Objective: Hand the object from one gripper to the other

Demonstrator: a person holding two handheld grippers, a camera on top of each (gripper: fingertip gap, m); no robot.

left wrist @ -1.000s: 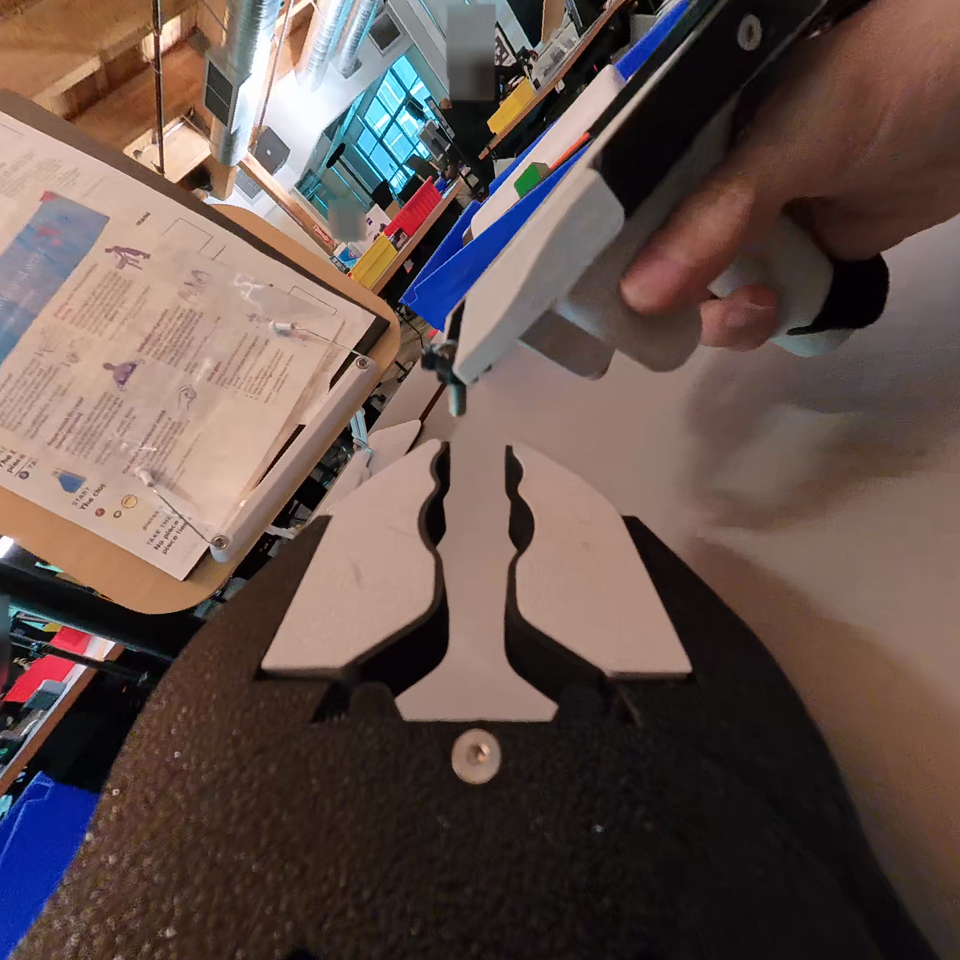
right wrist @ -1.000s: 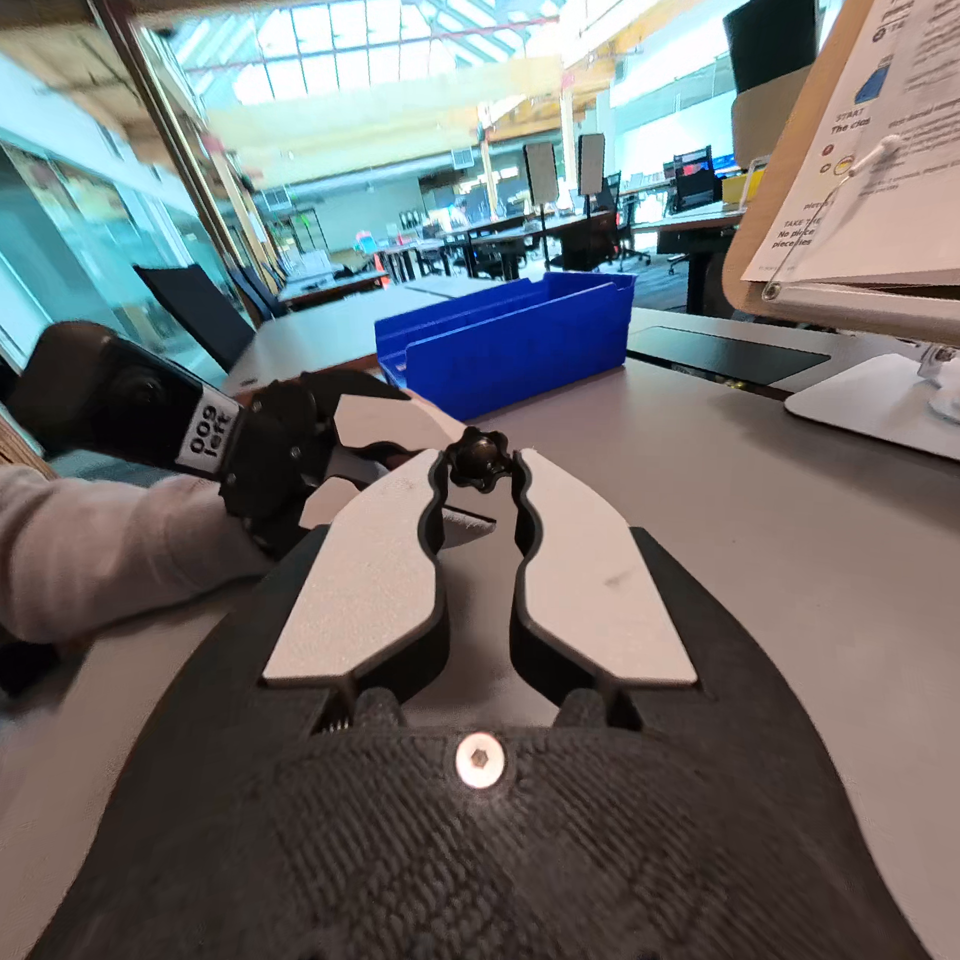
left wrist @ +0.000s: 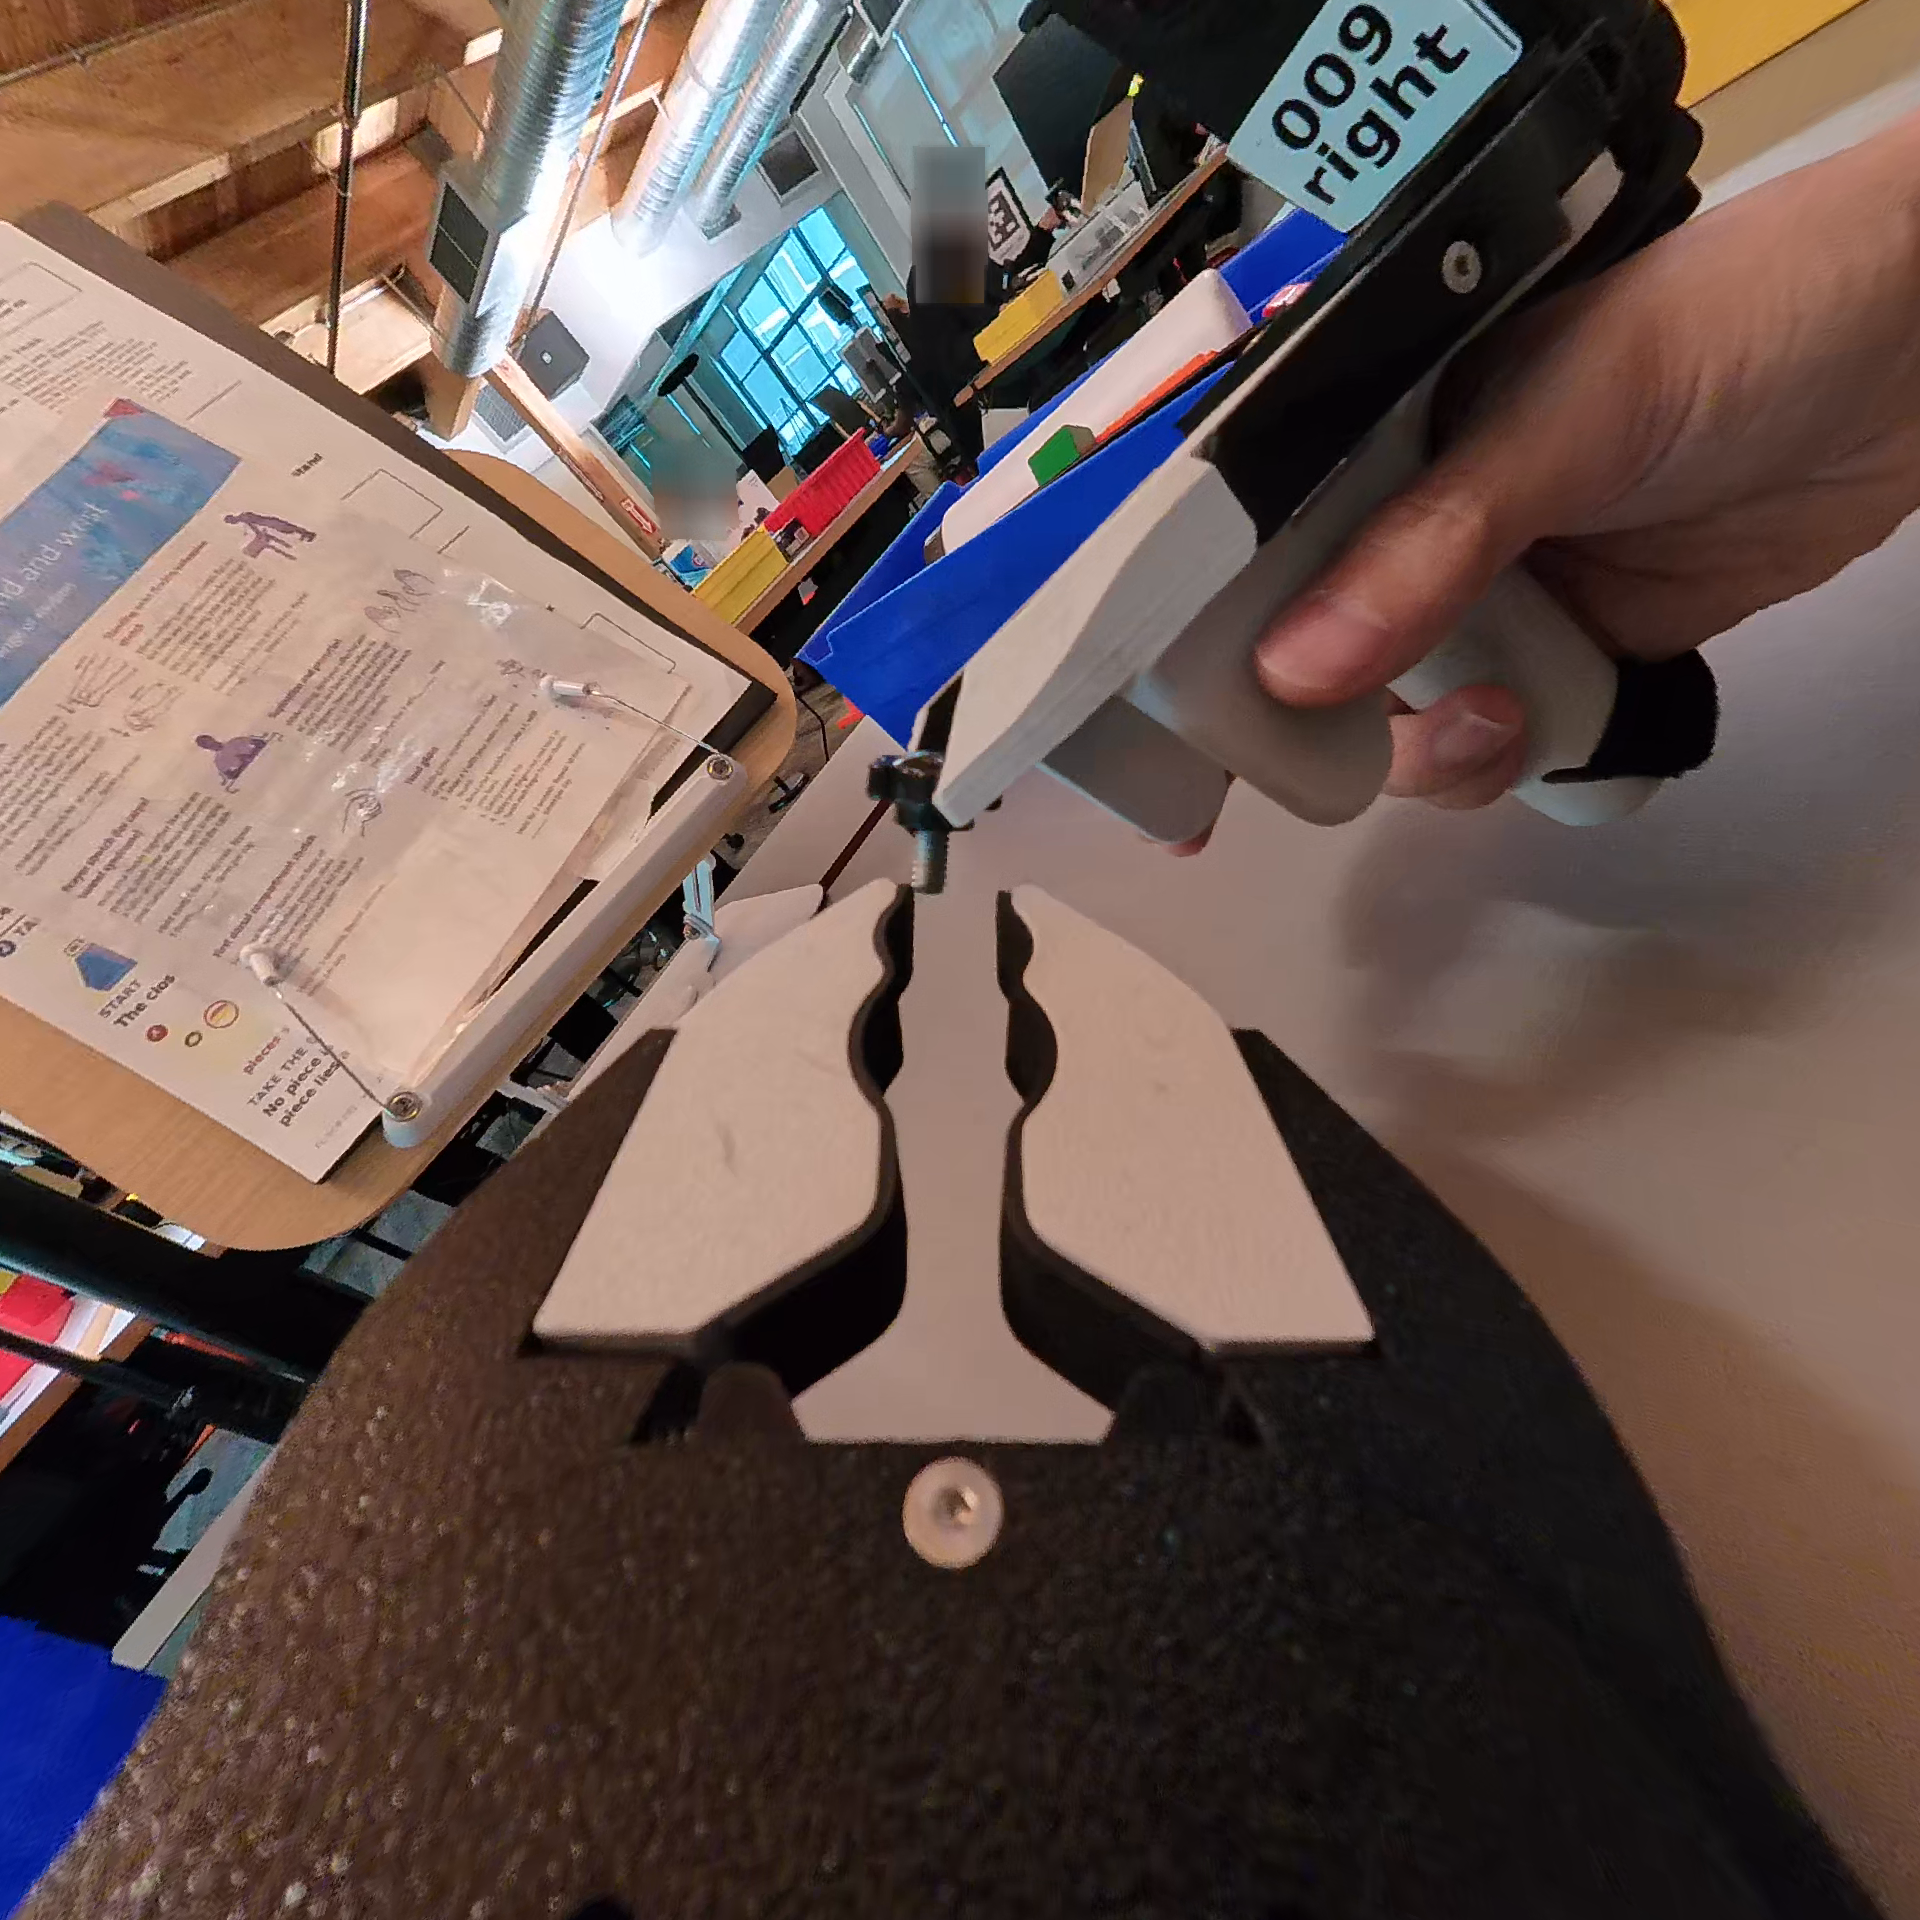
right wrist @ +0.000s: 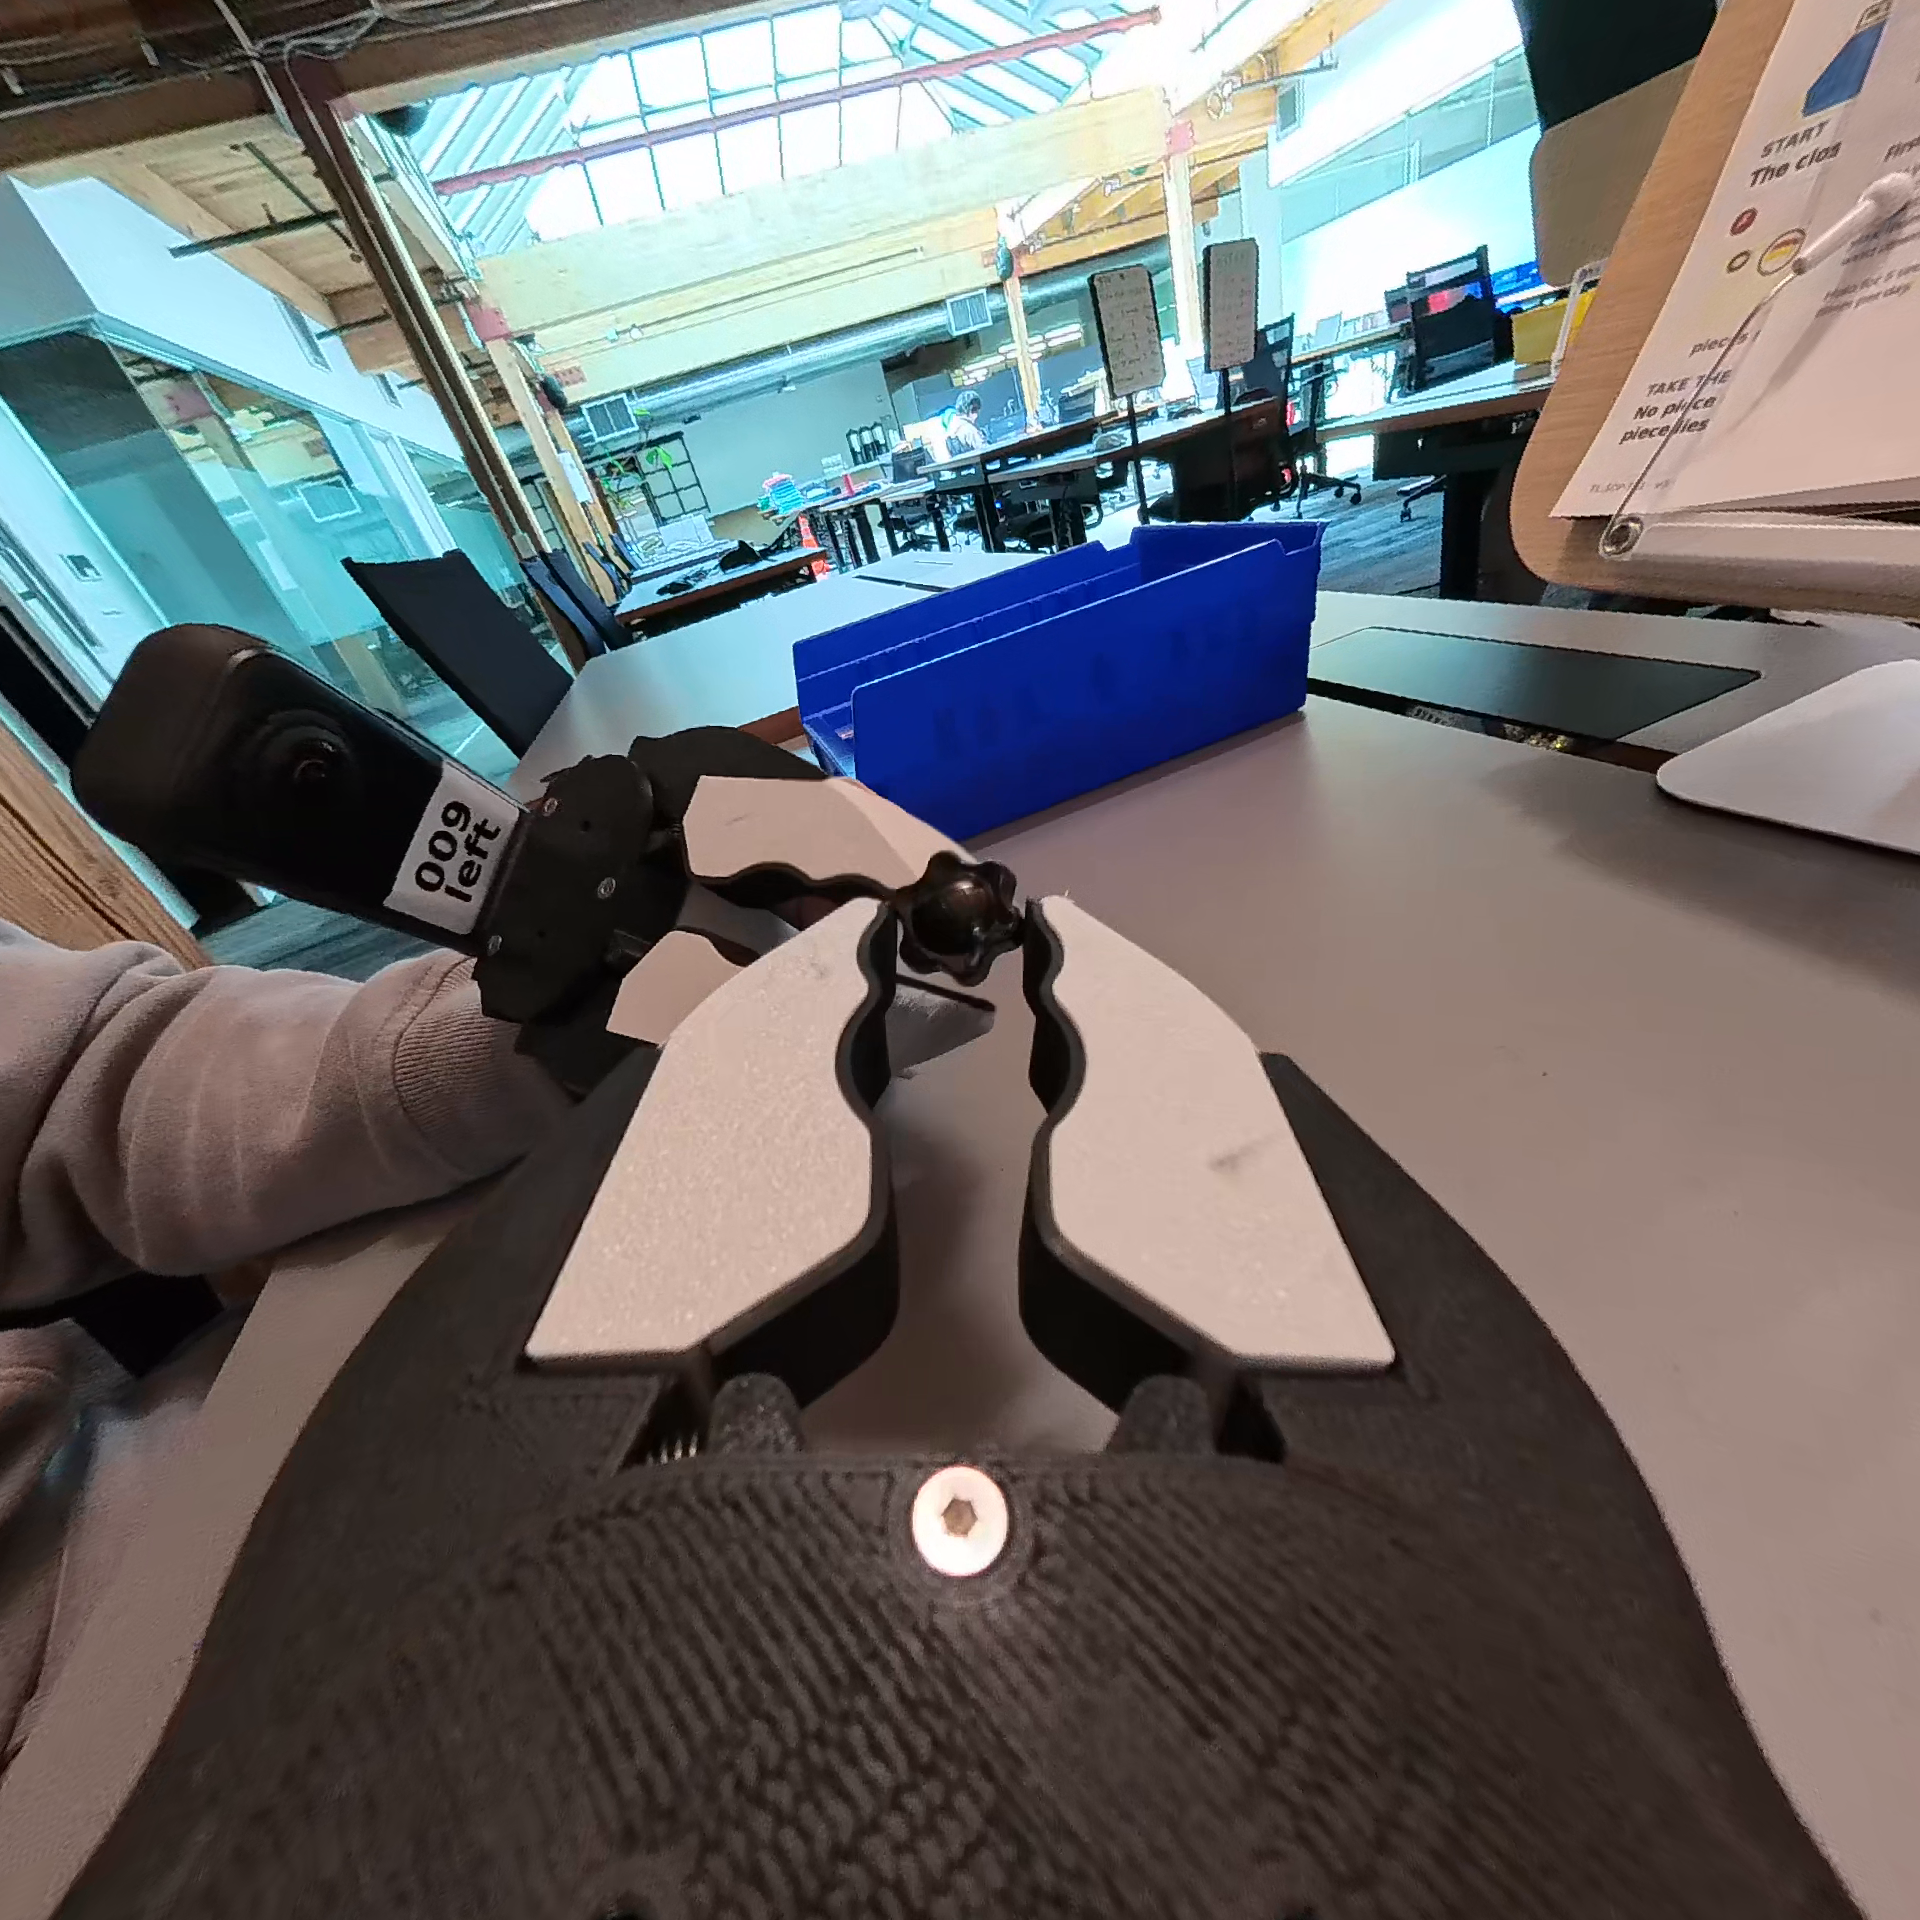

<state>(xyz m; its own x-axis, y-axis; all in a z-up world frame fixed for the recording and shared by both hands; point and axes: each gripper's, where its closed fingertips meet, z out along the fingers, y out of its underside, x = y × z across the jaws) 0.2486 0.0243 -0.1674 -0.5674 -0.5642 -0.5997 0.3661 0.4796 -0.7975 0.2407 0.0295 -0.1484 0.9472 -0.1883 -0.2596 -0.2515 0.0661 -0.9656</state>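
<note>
The object is a black star-knob screw (right wrist: 956, 922) with a threaded stud (left wrist: 928, 868). My right gripper (right wrist: 958, 916) is shut on the knob at its fingertips and holds it above the grey table (right wrist: 1507, 1091). In the left wrist view the right gripper (left wrist: 951, 795) comes in from the upper right, with the stud hanging below it. My left gripper (left wrist: 956, 902) is open, and the stud's end sits just above its left fingertip without being clamped. In the right wrist view the left gripper's upper finger (right wrist: 779, 826) reaches up to the knob from the left.
A blue bin (right wrist: 1060, 665) stands on the table behind the grippers. A wooden board with printed sheets (left wrist: 312, 727) stands at the left of the left wrist view, and its white base (right wrist: 1808, 769) sits at the right of the right wrist view. A sleeved arm (right wrist: 208, 1091) holds the left gripper.
The two grippers have moved closer together. The screw's stud now hangs right at my left gripper's fingertips. The right gripper still holds the knob, and the left stays open.
</note>
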